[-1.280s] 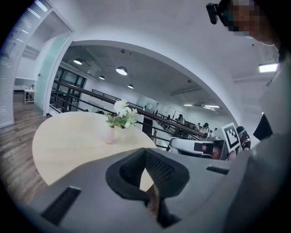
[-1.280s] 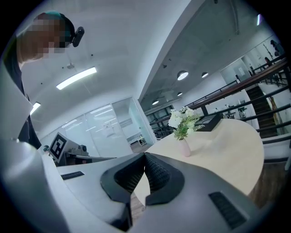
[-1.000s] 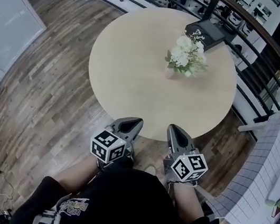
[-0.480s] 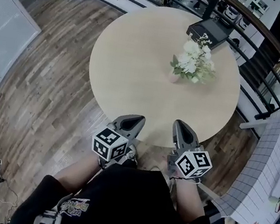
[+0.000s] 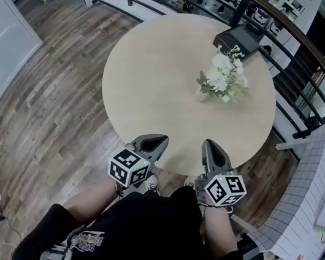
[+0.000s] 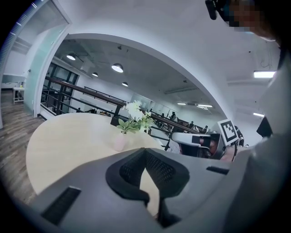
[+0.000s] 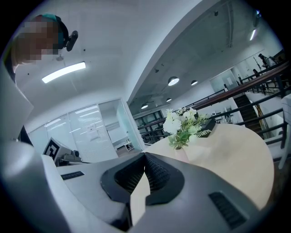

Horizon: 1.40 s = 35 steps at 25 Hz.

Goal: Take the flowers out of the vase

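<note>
Person standing at the near edge of a round bench [image 5: 147, 74], one gripper in each hand.

Left gripper [image 5: 156, 139]: jaws closed together, nothing between them. Seen from above, its tip lies at the bench's near edge.

Right gripper [image 5: 211, 146]: jaws likewise closed and empty. It is held just beside the left one, tip at the same near edge, and both point across the bench toward its far side.

Bench top: pale wood, bare from the near edge to the centre.

Vase [image 5: 200, 95]: small, pale pink, upright, standing right of the bench's centre and toward the far edge, well apart from both grippers.

Flowers [image 5: 221, 80]: white blooms with green leaves, standing in the vase and spreading above and to the right of it.

Black box [image 5: 240, 40]: lying at the far right edge of the bench, just behind the flowers. Whether the blooms touch it cannot be told.

Railing [image 5: 311, 65]: dark, with a wooden top rail, curving round the far side of the bench. The wooden floor [image 5: 47, 112] runs on the left.
</note>
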### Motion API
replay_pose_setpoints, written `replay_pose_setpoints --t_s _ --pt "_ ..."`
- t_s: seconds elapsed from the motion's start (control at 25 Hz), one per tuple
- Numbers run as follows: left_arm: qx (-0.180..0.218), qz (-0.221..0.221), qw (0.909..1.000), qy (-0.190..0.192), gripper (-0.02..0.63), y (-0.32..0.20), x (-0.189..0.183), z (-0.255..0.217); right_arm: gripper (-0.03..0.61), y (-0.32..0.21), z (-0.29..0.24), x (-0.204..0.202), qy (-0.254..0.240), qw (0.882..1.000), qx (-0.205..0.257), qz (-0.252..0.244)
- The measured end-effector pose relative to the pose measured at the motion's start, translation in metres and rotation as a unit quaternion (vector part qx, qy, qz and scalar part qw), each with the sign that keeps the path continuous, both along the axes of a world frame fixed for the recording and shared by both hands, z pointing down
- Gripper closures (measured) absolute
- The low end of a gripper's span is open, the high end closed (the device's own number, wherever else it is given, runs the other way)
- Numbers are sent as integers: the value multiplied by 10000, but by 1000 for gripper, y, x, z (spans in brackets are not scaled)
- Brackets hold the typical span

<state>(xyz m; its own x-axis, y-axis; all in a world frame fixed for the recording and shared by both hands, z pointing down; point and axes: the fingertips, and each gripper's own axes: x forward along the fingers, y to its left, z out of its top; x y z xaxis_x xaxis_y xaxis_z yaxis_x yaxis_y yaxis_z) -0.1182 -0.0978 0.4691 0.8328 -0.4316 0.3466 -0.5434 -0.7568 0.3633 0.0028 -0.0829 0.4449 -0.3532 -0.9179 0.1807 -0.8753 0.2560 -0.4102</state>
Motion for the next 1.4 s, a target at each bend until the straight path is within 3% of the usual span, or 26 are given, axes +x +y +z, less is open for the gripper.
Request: replay_pose_setpoints --t_s 0.48,1.04,1.4 --pt "49 -408 9991 44 607 -32 18 3 557 -36 5 19 159 9992 -45 -373" --pt "-84 -672 9970 -364 607 -85 69 51 557 -85 36 63 43 9973 -311 -661" --pt "65 -634 9962 -595 606 -118 100 80 557 -107 60 77 -16 9962 -481 -722"
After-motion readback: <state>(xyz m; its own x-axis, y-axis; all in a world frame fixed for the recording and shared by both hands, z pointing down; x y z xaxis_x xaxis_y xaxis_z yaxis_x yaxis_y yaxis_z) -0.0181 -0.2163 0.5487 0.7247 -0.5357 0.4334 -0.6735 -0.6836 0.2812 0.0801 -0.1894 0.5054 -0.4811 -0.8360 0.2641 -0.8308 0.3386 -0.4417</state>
